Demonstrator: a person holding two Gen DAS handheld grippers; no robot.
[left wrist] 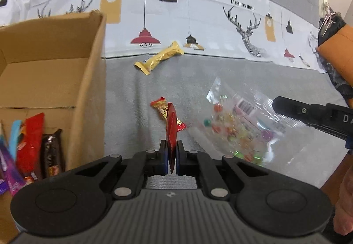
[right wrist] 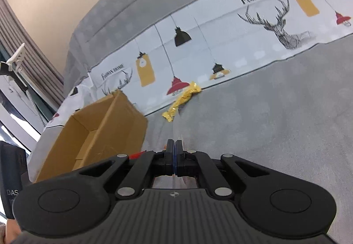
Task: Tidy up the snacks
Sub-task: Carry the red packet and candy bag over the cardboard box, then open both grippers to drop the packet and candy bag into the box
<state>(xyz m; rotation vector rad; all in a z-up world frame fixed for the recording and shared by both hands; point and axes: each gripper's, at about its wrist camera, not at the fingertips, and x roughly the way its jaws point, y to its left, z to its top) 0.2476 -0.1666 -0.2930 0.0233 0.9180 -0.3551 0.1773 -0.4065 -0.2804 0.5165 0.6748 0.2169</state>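
Note:
My left gripper (left wrist: 171, 145) is shut on a red snack packet (left wrist: 171, 127) and holds it edge-on above the grey sofa seat, just right of the cardboard box (left wrist: 88, 80). A red-and-gold wrapped candy (left wrist: 162, 107) lies behind it. A gold snack bar (left wrist: 160, 58) lies at the back of the seat; it also shows in the right wrist view (right wrist: 183, 99). My right gripper (right wrist: 174, 144) is shut on the clear bag of colourful candies (left wrist: 240, 124), which hangs lifted; in the left wrist view its finger (left wrist: 308, 111) reaches in from the right. The box (right wrist: 99, 131) shows in the right wrist view too.
The box holds several snack packets (left wrist: 28, 149) at its near end. The patterned sofa backrest (left wrist: 198, 12) rises behind the seat. A curtain and window frame (right wrist: 19, 72) stand at the left.

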